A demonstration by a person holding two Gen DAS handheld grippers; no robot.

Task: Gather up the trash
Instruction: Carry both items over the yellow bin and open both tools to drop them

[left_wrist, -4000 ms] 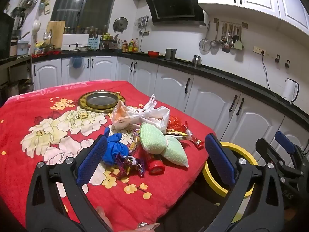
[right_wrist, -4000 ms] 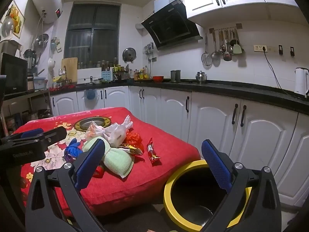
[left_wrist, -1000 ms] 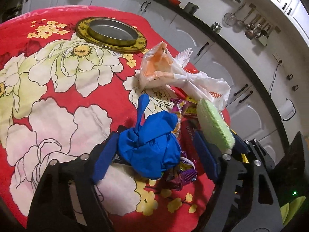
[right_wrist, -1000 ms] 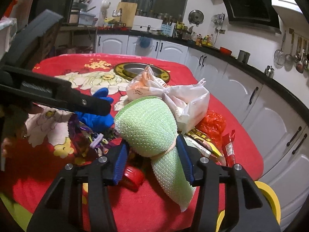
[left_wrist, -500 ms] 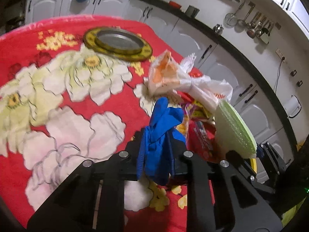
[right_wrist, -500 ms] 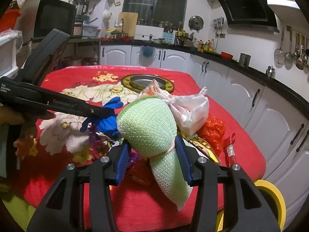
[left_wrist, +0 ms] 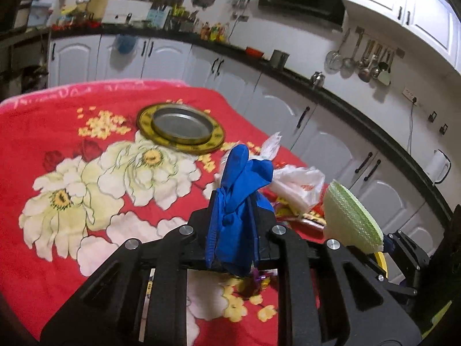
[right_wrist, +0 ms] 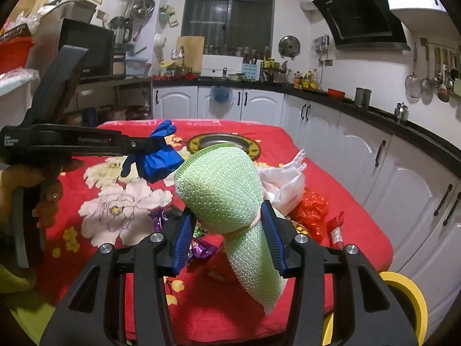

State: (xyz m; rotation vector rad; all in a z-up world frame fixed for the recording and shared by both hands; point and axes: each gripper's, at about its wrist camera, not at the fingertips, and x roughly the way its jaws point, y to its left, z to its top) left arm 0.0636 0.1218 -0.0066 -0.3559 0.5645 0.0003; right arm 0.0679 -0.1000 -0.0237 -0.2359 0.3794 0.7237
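My left gripper point(left_wrist: 232, 227) is shut on a crumpled blue glove point(left_wrist: 239, 199) and holds it above the red flowered tablecloth point(left_wrist: 57, 132); from the right wrist view the glove point(right_wrist: 157, 160) hangs at the gripper's tip. My right gripper point(right_wrist: 227, 233) is shut on a green foam net sleeve point(right_wrist: 222, 190), lifted off the table; it also shows in the left wrist view point(left_wrist: 348, 219). A white plastic bag point(right_wrist: 283, 184), red wrappers point(right_wrist: 312, 207) and purple candy wrappers point(right_wrist: 201, 248) lie on the table.
A yellow-rimmed bin point(right_wrist: 409, 305) stands on the floor at the table's right front corner. A round metal tray with a gold rim point(left_wrist: 180, 127) sits at the table's far side. White cabinets and a black counter run along the right.
Both grippers have risen from the trash pile, the left with the blue glove, the right with the green sleeve. The left gripper tilted up toward the kitchen.
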